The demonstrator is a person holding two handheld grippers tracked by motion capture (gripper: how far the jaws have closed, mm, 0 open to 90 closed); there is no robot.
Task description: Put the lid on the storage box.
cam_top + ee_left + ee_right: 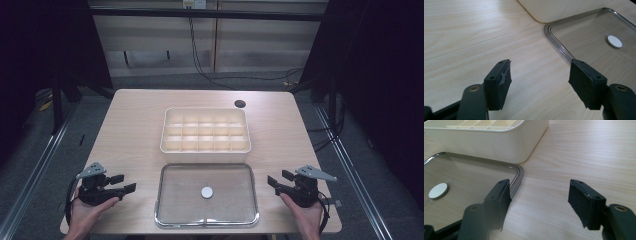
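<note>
Clear lid (207,195) flat on table (130,130), white disc (207,192) at centre, likely knob. Divided box (205,135) just behind lid. Left gripper (124,183) left of lid, right gripper (277,179) right; both jaws spread, empty.

Matt wood-grain table (130,130), glossy clear lid (175,200)

Both grippers black: left gripper (126,183), right gripper (277,179), each topped by a grey three-cornered plate. Jaws carry dark pads, small screw holes, brass-coloured pivots. Black cables trail; forearms unsleeved.
</note>
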